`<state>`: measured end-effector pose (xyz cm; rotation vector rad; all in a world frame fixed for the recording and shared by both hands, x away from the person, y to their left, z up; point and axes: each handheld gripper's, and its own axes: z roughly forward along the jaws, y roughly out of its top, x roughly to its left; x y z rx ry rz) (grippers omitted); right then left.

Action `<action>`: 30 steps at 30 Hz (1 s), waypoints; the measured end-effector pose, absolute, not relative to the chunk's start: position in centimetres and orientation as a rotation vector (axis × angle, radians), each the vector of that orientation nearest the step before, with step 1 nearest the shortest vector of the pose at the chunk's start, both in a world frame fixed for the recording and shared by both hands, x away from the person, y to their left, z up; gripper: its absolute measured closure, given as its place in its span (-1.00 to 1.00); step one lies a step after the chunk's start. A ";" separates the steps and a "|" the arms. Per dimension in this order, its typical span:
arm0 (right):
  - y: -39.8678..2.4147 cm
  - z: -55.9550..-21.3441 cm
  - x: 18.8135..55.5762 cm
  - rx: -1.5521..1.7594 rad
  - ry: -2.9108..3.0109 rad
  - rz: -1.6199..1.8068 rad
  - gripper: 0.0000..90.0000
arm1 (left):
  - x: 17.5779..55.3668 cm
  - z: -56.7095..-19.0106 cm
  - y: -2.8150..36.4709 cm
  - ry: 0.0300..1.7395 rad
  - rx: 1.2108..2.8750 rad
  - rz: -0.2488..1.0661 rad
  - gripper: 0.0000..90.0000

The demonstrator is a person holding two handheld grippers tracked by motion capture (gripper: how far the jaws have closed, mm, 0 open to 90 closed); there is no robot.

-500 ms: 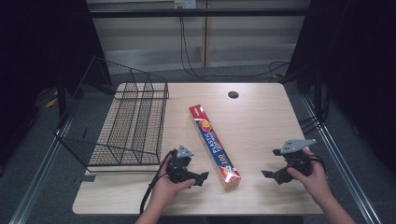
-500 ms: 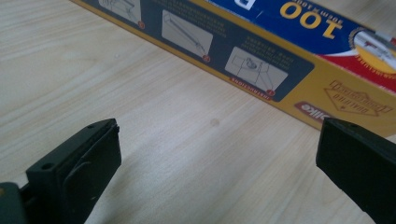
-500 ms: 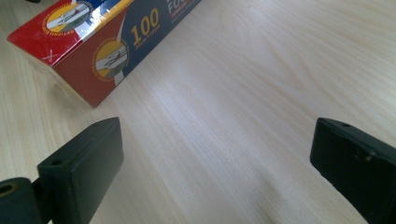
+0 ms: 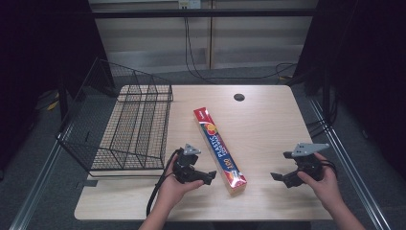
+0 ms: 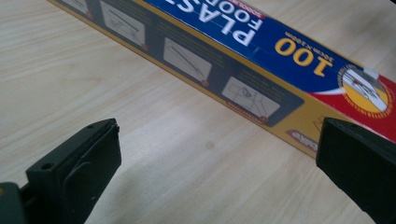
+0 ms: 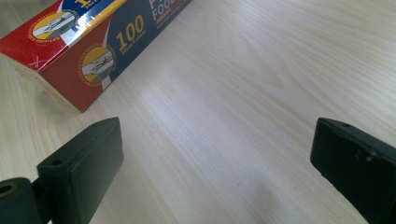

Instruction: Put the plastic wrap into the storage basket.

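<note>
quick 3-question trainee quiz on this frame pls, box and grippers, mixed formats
1. True or false: the left gripper is shut on the food wrap box.
2. Which thing stands at the table's left side? A) a wire basket B) a plastic bin C) a stack of plates
3. Fill in: the box lies flat on the table between the two grippers, and the right gripper has its jaws ____.

Key
1. False: in the left gripper view the jaws stand wide apart with bare table between them, the box just beyond.
2. A
3. open, nothing between them in the right gripper view.
</note>
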<state>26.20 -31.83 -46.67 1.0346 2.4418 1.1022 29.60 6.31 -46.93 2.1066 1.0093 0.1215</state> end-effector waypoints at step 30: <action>-32.4 -46.5 26.0 1.074 2.399 1.109 -0.94 | 36.3 -43.0 1.7 1.168 2.103 0.105 -0.95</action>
